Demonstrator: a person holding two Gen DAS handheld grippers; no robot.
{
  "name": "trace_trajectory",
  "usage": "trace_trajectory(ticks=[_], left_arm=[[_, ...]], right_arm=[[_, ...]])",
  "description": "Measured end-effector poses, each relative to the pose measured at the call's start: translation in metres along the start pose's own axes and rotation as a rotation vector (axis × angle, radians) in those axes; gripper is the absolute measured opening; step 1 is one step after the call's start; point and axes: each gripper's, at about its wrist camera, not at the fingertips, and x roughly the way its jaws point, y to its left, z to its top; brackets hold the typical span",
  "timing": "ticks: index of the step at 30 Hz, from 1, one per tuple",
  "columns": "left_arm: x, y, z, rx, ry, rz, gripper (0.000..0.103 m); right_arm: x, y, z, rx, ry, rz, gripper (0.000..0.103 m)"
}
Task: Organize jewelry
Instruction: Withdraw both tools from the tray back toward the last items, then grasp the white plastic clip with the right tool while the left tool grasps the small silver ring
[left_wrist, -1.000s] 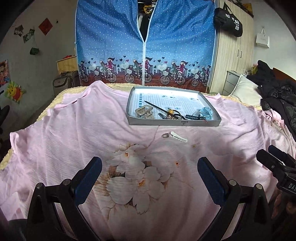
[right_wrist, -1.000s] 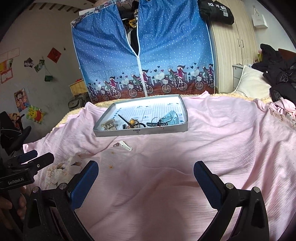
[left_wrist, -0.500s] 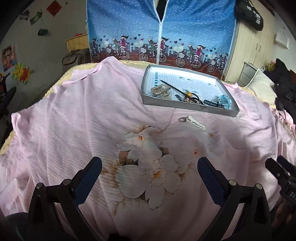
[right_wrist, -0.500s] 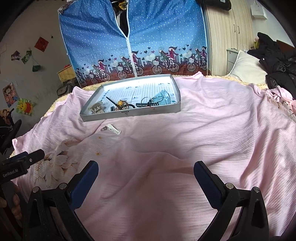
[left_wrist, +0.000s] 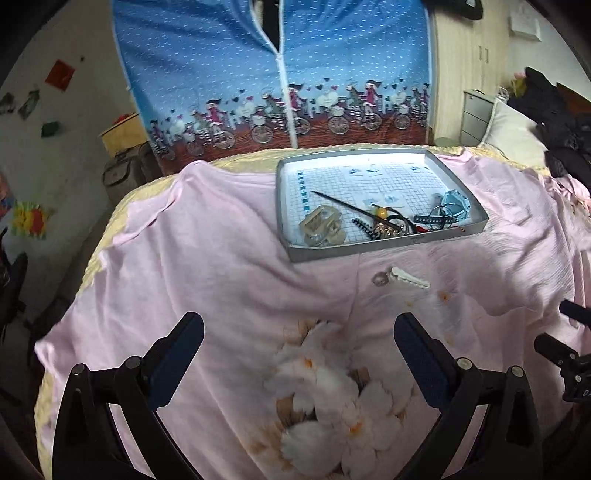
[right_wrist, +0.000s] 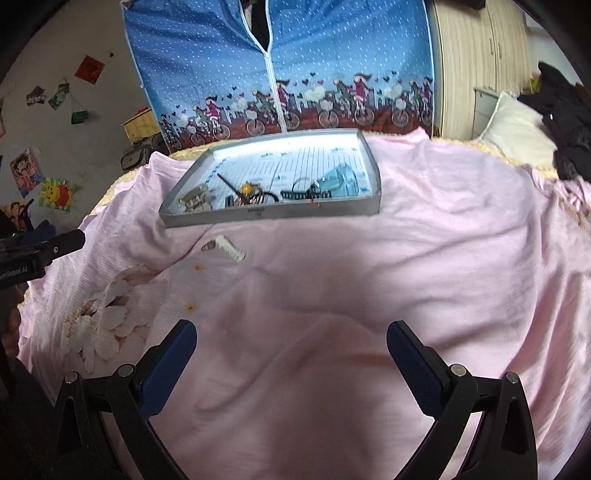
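Left gripper (left_wrist: 298, 334): black plastic frame of triangular, open-cut arms, two fingers (left_wrist: 177, 352) faced with dark blue textured pads, round silver screw heads at the pivots; seen from the right wrist view, its side bears white lettering on a black body, only partly legible. Right gripper (right_wrist: 291, 341): same build, black frame, dark blue dimpled pads (right_wrist: 168, 363), silver screws in pairs on each arm, and a white-lettered label partly visible from the left wrist view.
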Motion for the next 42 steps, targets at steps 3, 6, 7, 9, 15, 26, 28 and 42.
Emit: trace_trajectory(ticks=[3, 6, 7, 9, 15, 26, 28, 42], left_arm=[[0.018, 0.002, 0.007, 0.047, 0.005, -0.034, 0.101], [0.034, 0.001, 0.006, 0.080, -0.008, -0.042, 0.101], [0.039, 0.000, 0.004, 0.081, -0.008, -0.051, 0.101], [0.052, 0.001, 0.002, 0.066, 0.028, -0.087, 0.101], [0.087, -0.009, 0.003, 0.046, 0.126, -0.147, 0.101], [0.120, -0.015, 0.015, 0.008, 0.166, -0.259, 0.080], [0.127, -0.018, 0.015, 0.019, 0.182, -0.275, 0.075], [0.160, -0.029, 0.021, 0.009, 0.242, -0.391, 0.034]], right_arm=[[0.009, -0.002, 0.011, -0.042, -0.026, -0.008, 0.103], [0.024, -0.005, 0.022, -0.065, -0.015, 0.048, 0.103], [0.031, -0.005, 0.025, -0.072, -0.001, 0.056, 0.103], [0.046, -0.003, 0.030, -0.096, 0.037, 0.066, 0.103], [0.084, -0.001, 0.047, -0.151, 0.077, 0.149, 0.103], [0.126, 0.013, 0.052, -0.264, 0.115, 0.221, 0.061], [0.131, 0.017, 0.051, -0.282, 0.126, 0.225, 0.057], [0.154, 0.037, 0.052, -0.344, 0.148, 0.287, 0.032]])
